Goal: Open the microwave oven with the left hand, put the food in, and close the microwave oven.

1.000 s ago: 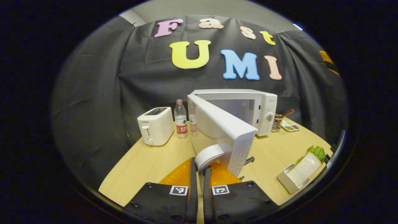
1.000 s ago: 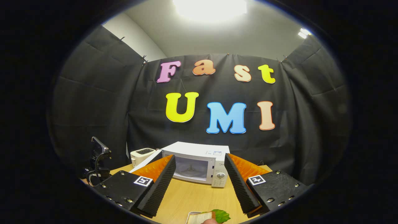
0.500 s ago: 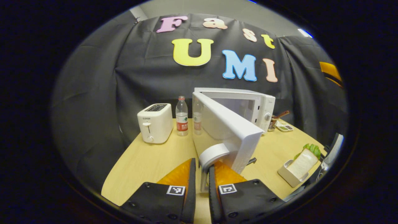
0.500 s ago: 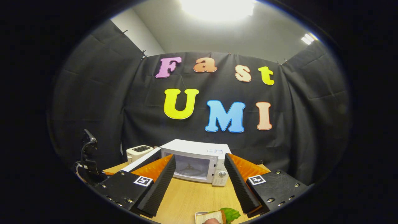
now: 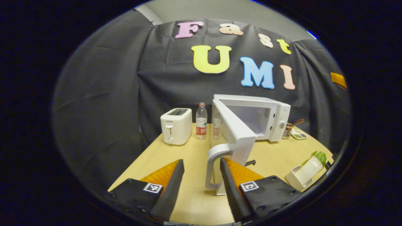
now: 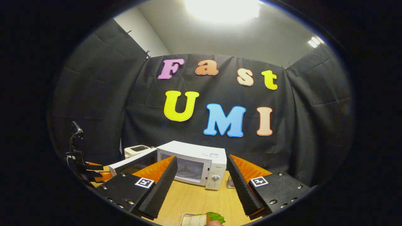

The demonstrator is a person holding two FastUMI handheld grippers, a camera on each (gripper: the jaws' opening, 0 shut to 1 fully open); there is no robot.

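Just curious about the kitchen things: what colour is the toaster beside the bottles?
The toaster is white, with a dark slot top; it shows best in the left gripper view.

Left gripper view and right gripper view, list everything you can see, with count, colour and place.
microwave oven: one, white, back of table, door swung open
door handle: one, pale grey, between the left fingers, untouched
toaster: one, white, left of microwave
water bottles: two, clear, between toaster and microwave
sandwich with lettuce: one, in white tray, table's right edge
condiment dish: one, right of microwave
table: one, light wood
left gripper: open, orange and black
right gripper: open, above the sandwich
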